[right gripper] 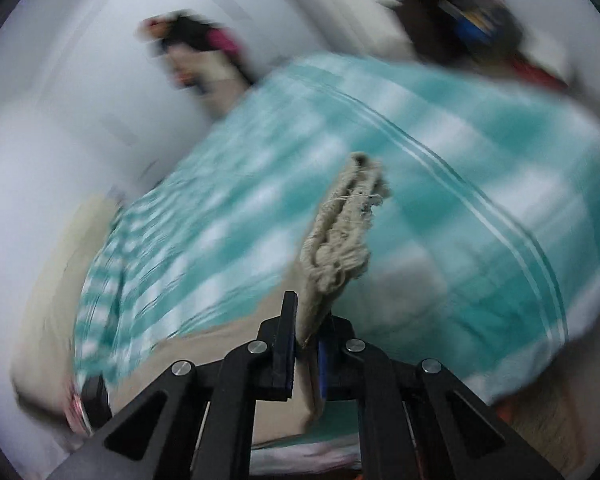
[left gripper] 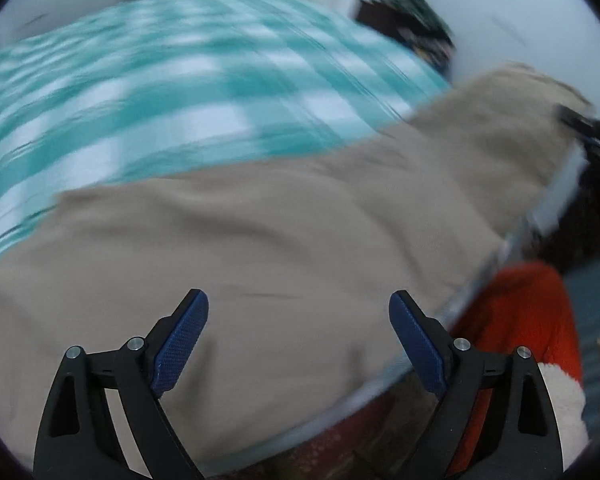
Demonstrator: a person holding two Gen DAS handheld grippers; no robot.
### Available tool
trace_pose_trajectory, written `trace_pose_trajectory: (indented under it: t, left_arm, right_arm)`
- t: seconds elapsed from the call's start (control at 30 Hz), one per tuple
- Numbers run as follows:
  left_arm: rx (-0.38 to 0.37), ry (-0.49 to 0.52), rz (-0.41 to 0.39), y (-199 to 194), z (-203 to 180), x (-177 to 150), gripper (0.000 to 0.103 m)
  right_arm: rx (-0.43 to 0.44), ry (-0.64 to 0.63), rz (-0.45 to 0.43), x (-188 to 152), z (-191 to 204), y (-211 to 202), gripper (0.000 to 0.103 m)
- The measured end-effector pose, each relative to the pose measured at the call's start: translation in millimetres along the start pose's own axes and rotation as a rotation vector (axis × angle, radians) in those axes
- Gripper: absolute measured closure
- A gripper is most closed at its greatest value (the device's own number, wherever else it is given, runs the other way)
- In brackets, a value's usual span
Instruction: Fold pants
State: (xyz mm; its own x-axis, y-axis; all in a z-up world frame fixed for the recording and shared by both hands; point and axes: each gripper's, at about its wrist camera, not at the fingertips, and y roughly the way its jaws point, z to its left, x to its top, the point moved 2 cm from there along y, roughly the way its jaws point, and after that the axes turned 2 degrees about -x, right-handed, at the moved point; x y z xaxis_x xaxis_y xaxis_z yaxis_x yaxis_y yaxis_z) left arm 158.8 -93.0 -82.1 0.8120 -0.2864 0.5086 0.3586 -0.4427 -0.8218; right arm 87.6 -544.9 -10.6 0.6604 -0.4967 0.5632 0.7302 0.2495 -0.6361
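Observation:
The beige pants [left gripper: 260, 232] lie spread across a teal and white checked cloth [left gripper: 140, 80] on a table. In the left wrist view my left gripper [left gripper: 298, 316] is open and empty, its blue pads [left gripper: 180, 340] hovering just above the pants near the table's front edge. In the right wrist view my right gripper [right gripper: 306, 332] is shut on a frayed hem of the pants [right gripper: 344, 232], which stands up bunched from between the fingers above the checked cloth [right gripper: 460, 200]. Both views are blurred by motion.
The table's pale front edge [left gripper: 540, 208] runs along the right of the left wrist view. An orange-red cloth [left gripper: 528, 312] sits below it. Dark clutter [left gripper: 412, 24] lies at the far side. White walls [right gripper: 60, 120] stand behind.

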Motion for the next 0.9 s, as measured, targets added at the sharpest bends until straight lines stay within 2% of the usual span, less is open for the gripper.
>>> trace_pose_trajectory:
  t: [0.1,0.17,0.23,0.3,0.33,0.37,0.43,0.47,0.53,0.57,0.67,0.73,0.77,0.8,0.83,0.87,0.9]
  left_arm:
    - [0.082,-0.144,-0.097,-43.5,71.6,-11.0,0.01]
    - [0.114,-0.281,-0.154,-66.7,121.3,-27.7,0.01]
    - [0.14,-0.417,-0.211,-84.3,166.1,-53.7,0.01]
    - [0.183,-0.512,-0.256,-95.2,200.0,-82.4,0.01]
    - [0.202,-0.54,-0.26,-96.0,210.0,-92.0,0.01]
    - [0.219,-0.576,-0.253,-96.3,221.2,-103.0,0.01]
    - [0.211,-0.65,-0.235,-96.5,236.7,-113.6,0.012]
    - [0.188,-0.682,-0.255,-100.4,241.7,-115.0,0.012]
    - [0.177,-0.688,-0.307,-109.5,244.8,-115.0,0.012]
    - [0.185,-0.676,-0.314,-110.1,243.4,-113.0,0.012]
    - [0.2,-0.617,-0.297,-100.8,232.6,-103.9,0.012]
    - [0.187,-0.58,-0.284,-92.6,220.5,-100.5,0.012]
    - [0.184,-0.558,-0.279,-90.1,215.3,-98.8,0.012]
    - [0.186,-0.519,-0.271,-85.5,203.1,-96.3,0.012]
    - [0.191,-0.489,-0.266,-85.4,194.3,-95.4,0.012]
    - [0.197,-0.461,-0.26,-82.6,184.0,-93.9,0.012]
    - [0.197,-0.425,-0.251,-78.7,168.4,-91.2,0.012]
  right_arm:
    - [0.085,-0.223,-0.031,0.5,103.3,-25.2,0.094]
    - [0.15,-0.332,-0.028,-9.6,160.4,-30.3,0.094]
    - [0.214,-0.414,-0.009,-26.8,210.7,-27.4,0.094]
    - [0.308,-0.462,0.047,-55.0,258.3,-10.1,0.09]
    - [0.349,-0.471,0.079,-70.9,275.1,1.0,0.086]
    - [0.395,-0.473,0.117,-87.2,289.4,13.9,0.069]
    - [0.49,-0.438,0.208,-121.6,304.8,35.2,0.043]
    - [0.505,-0.42,0.233,-133.8,307.2,45.1,0.043]
    - [0.479,-0.395,0.247,-148.7,300.8,59.2,0.044]
    - [0.439,-0.383,0.224,-151.0,292.7,65.3,0.045]
    - [0.242,-0.401,0.151,-145.0,259.9,86.5,0.047]
    - [0.136,-0.418,0.143,-143.6,235.6,106.6,0.049]
    - [0.093,-0.415,0.163,-147.1,219.3,118.9,0.05]
    - [0.065,-0.407,0.227,-159.8,201.1,138.1,0.05]
    - [0.049,-0.392,0.307,-165.7,189.0,159.3,0.052]
    - [0.024,-0.375,0.405,-186.1,173.8,178.9,0.055]
    - [0.001,-0.389,0.414,-203.1,165.6,186.1,0.055]
